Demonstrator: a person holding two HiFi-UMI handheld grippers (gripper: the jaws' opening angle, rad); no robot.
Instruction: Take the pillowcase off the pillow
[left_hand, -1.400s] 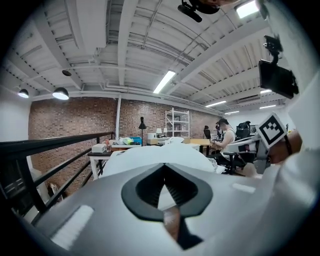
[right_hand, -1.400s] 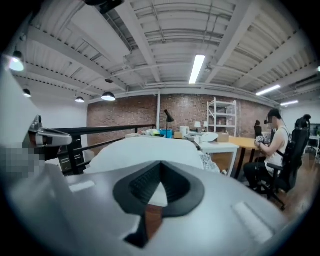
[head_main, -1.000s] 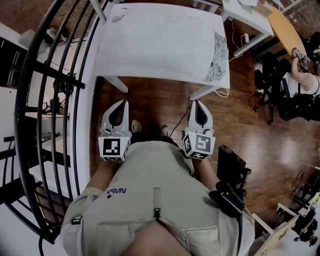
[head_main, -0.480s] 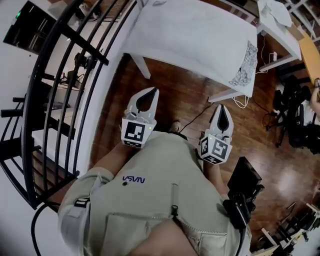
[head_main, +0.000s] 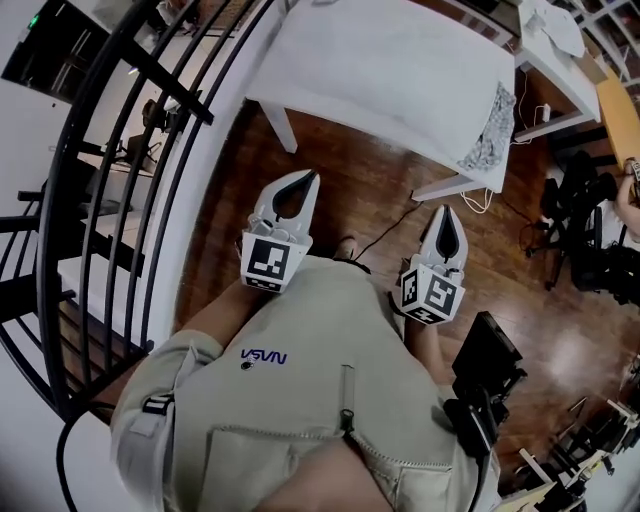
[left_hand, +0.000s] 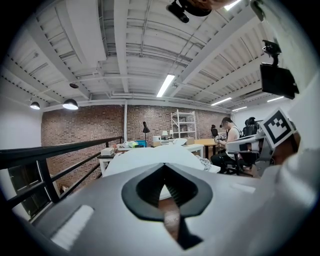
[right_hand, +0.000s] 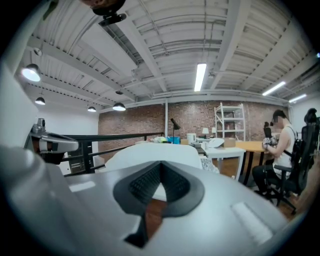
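white pillow (head_main: 400, 70) lies lengthwise left-to-right; left tongs (head_main: 308, 178) and right tongs (head_main: 450, 210) clenched empty.

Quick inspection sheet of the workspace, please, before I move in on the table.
Surface: white table, ahead of both grippers, top all white.
Job's things: patterned fabric at the table's right edge; pillow not told apart from the white top.
Clutter: nothing seen.
Grippers: left gripper and right gripper both shut, empty, short of the table.
Cables: dark cable on the floor; white cable below the table's right corner.
Surroundings: black railing at left; seated person at right; wooden floor.
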